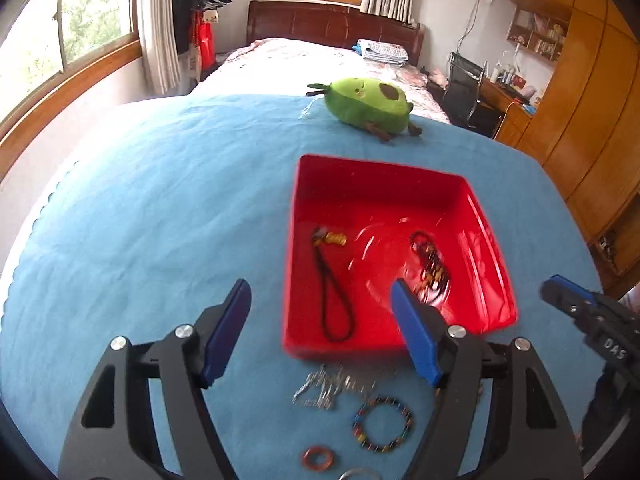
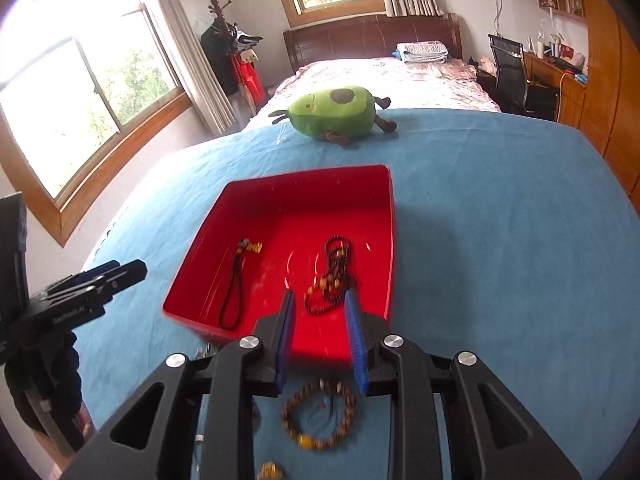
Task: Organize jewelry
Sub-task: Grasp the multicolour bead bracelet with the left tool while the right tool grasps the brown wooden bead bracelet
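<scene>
Left wrist view: red tray (image 1: 384, 184) seen at 12 o'clock of the left gripper (image 1: 320, 316), on the blue cloth (image 1: 160, 200). 2 pieces lie inside: black cord with gold charm (image 1: 334, 280) and dark bead necklace (image 1: 430, 264). Jaws are released wide, nothing between the pads. Silver chain (image 1: 332, 388), multicolour bead bracelet (image 1: 382, 424) and orange ring (image 1: 317, 458) lie on the cloth at 6 o'clock of the tray, under the gripper. Gripper is pitched down.

Right wrist view: right gripper (image 2: 322, 322) is held over the tray's near rim, jaws partly open, empty; the necklace lies just past the tips at 12 o'clock. Brown bead bracelet (image 2: 318, 418) is seen on the cloth below the fingers. Left gripper shows at 9 o'clock.
</scene>
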